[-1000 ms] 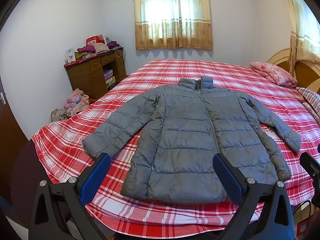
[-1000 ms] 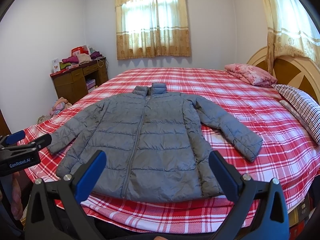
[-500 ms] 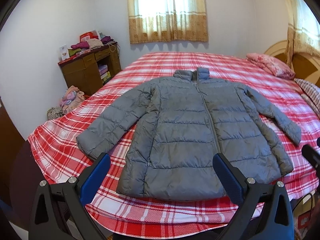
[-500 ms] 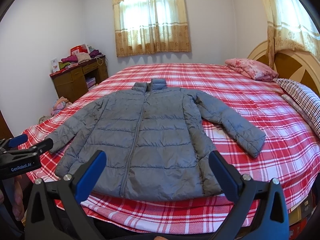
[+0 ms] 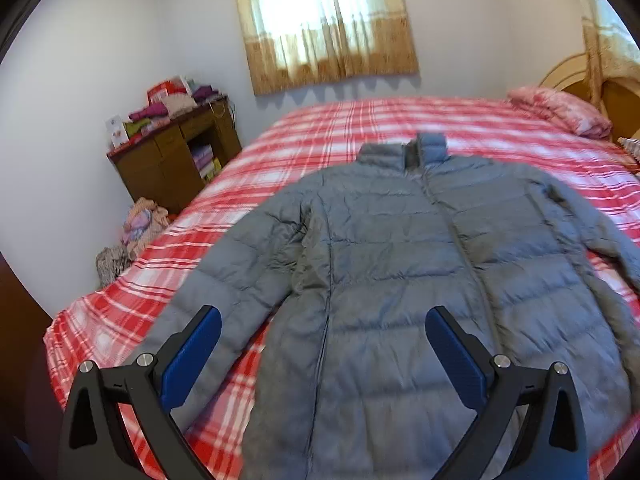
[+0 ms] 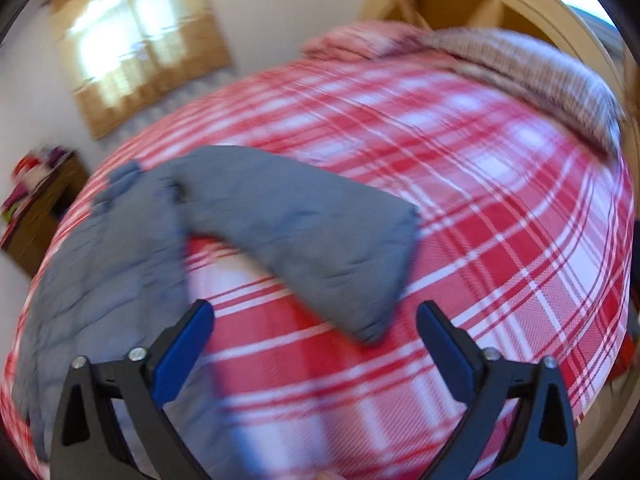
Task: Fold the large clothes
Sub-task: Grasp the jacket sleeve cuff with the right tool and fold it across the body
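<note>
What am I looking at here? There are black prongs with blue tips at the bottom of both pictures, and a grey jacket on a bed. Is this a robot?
No robot arm here: a person holds a hand-held pincer tool in each hand, and each tool carries a wide-angle camera looking forward along its two fingers. That is why the prongs show at the bottom of each picture.

One picture comes from the left gripper. It looks over a grey padded jacket lying flat, front up and sleeves spread, on a bed with a red checked cover. Its jaws stand open with nothing between them.

The other comes from the right gripper, tilted and blurred. It faces one sleeve of the same jacket. Its jaws are closing slightly, but nothing is between them yet.

So neither tool holds anything; the jacket lies unfolded.
</note>
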{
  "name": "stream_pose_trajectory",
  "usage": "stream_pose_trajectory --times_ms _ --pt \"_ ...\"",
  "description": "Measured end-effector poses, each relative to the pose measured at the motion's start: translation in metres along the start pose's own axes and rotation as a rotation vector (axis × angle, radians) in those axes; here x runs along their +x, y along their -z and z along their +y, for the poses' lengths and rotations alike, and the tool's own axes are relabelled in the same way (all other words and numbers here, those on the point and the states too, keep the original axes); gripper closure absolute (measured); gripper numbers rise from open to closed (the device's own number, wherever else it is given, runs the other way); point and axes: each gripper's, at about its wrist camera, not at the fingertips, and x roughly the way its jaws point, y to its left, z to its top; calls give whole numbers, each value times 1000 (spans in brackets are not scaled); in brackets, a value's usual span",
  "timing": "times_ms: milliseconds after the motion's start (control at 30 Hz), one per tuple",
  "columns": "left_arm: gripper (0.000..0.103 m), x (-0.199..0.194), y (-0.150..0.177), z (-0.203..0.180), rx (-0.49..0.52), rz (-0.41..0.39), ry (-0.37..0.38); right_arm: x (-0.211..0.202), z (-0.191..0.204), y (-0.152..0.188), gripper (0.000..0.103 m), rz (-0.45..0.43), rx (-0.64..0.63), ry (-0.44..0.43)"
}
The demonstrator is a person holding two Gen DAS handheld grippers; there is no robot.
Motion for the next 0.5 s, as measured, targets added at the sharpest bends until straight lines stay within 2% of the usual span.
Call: stream_pose_trajectory --times_ms 100,200,300,367,433,500 --pt "1 35 -9 -8 -3 21 -26 20 -15 -11 15 15 31 49" --pt "1 66 -17 -19 12 53 -32 40 -19 -20 26 54 30 48" --pt "1 89 -22 -27 45 79 -51 47 -16 -24 53 37 -18 56" --pt "1 102 -24 -29 47 108 -49 49 -18 -28 76 39 -19 31" --pt "1 115 -29 -28 42 140 -27 49 -17 -35 83 35 -32 38" --pt "1 124 -35 -23 38 154 -42 48 -12 -46 85 13 -63 57"
